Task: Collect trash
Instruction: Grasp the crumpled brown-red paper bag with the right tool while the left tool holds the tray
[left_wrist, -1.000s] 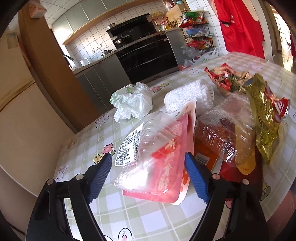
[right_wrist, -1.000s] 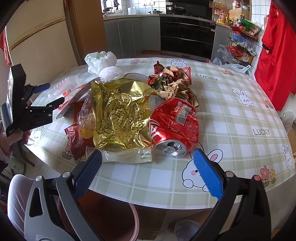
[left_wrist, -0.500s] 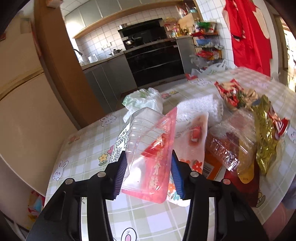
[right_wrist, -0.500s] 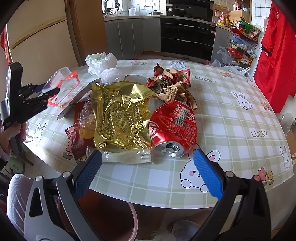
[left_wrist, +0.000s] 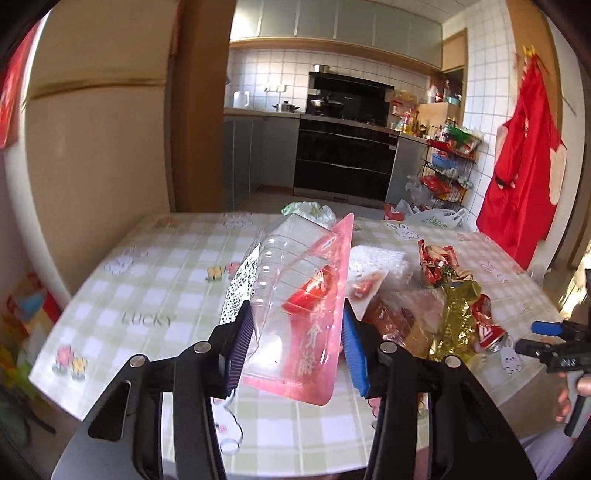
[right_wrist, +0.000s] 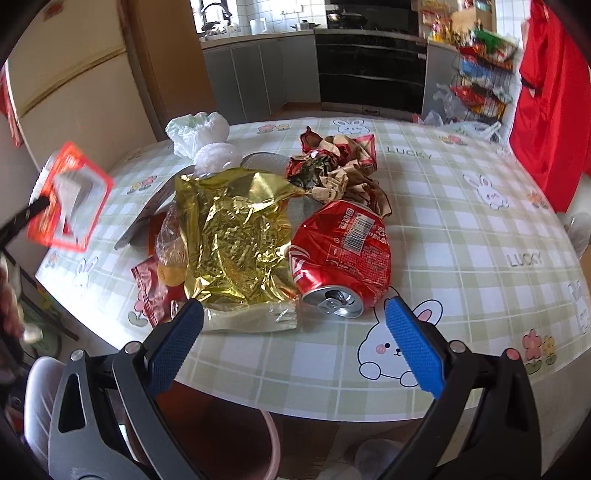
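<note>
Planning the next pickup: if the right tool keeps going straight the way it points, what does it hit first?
Probably the crushed red soda can, lying just ahead between the open right tool fingers; the gold foil wrapper sits slightly left. Depth is uncertain.

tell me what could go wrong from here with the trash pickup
1. The left gripper pinches a thin, flexible clear plastic package near its lower end only; it may buckle and slip free.
2. The crushed red can lies on its side near the table edge, mouth toward the open right gripper; a glancing grasp could roll it off.
3. The gold foil wrapper overlaps other wrappers, so lifting it might drag them.
</note>
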